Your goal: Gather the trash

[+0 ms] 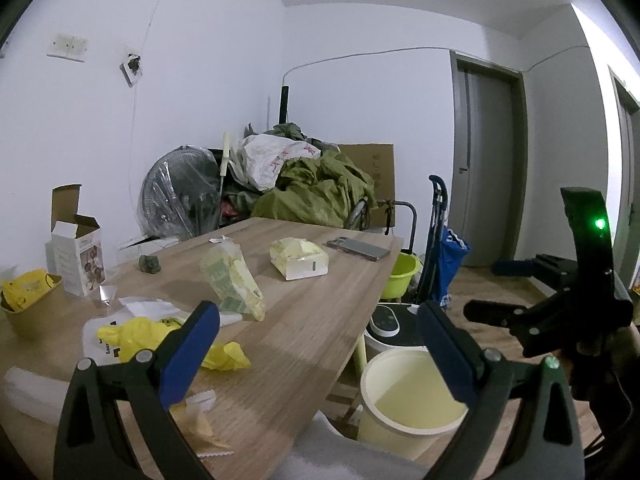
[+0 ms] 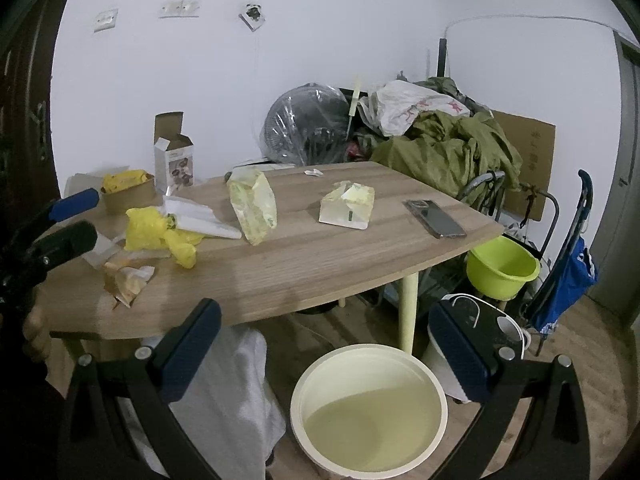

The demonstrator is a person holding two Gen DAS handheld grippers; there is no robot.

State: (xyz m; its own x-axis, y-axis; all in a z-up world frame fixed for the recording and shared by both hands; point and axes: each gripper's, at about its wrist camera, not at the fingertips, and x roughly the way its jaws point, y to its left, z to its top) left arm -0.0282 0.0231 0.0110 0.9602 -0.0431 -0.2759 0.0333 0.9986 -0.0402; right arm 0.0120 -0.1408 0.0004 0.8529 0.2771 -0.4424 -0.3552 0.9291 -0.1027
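Blue-padded fingers of the left gripper [image 1: 318, 344] stand wide apart with nothing between them, poised over the near edge of the pale wood-grain table [image 1: 304, 320]. Just beyond its left finger lies a crumpled yellow plastic bag [image 1: 136, 332], with torn paper scraps [image 1: 204, 420] beneath the same finger. Farther out on the boards, a clear wrapper printed in yellow and green [image 1: 232, 280] stands tilted, and a squashed pale-yellow tissue pack [image 1: 298, 258] lies apart from it, near a dark smartphone [image 1: 358, 248] by the far edge.

The right gripper [image 2: 326, 352] (also empty, fingers spread wide) hangs off the table's front edge above a round cream plastic bin [image 2: 368, 408], whose mouth sits open on the floor between the fingers. From this view the yellow bag [image 2: 156, 232] lies well to the left on the table, the tall wrapper [image 2: 252, 208] mid-table. A brown paper bowl holding yellow wrappers [image 2: 126, 194] and an opened white carton [image 2: 174, 160] crowd the left corner. The table's centre and right front lie bare. A lime-green basin [image 2: 502, 268] stands beyond the right corner.
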